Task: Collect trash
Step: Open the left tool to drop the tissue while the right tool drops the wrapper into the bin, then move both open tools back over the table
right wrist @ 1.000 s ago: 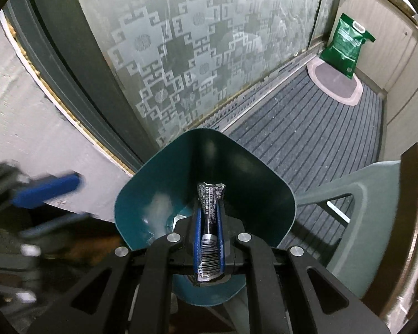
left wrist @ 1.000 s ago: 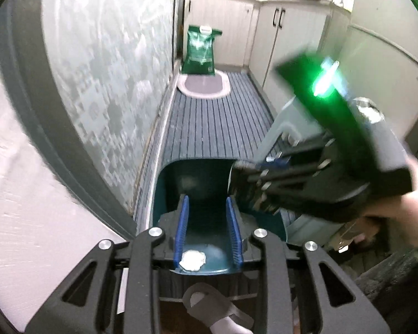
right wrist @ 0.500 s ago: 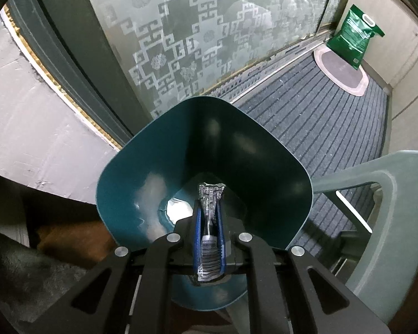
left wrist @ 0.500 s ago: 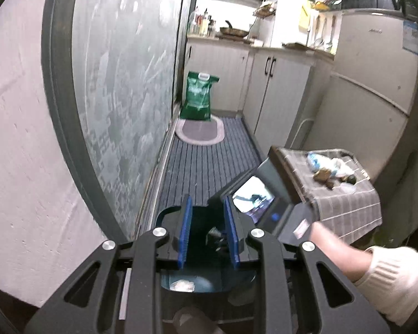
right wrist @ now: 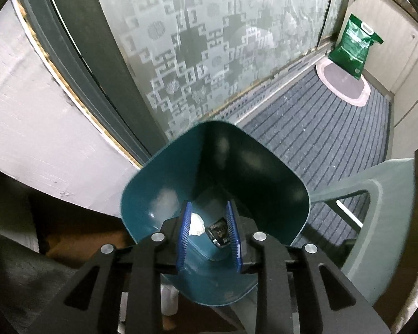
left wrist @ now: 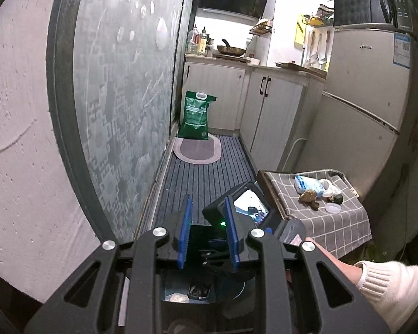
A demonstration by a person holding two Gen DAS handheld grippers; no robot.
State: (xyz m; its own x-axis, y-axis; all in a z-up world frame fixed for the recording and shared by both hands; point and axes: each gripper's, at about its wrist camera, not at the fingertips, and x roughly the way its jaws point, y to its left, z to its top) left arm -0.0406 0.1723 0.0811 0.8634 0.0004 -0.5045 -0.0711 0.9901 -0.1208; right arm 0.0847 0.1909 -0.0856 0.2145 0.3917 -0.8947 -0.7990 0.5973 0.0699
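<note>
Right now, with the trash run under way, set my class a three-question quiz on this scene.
1. True or false: the right gripper is clamping the dark wrapper.
2. What white thing lies beside that wrapper in the teal bin?
3. The green bag stands: A) on the checked cloth; B) on the floor by the oval mat; C) in the bin.

Key: 1 false, its gripper has just been opening; 2 crumpled paper; 3 B.
</note>
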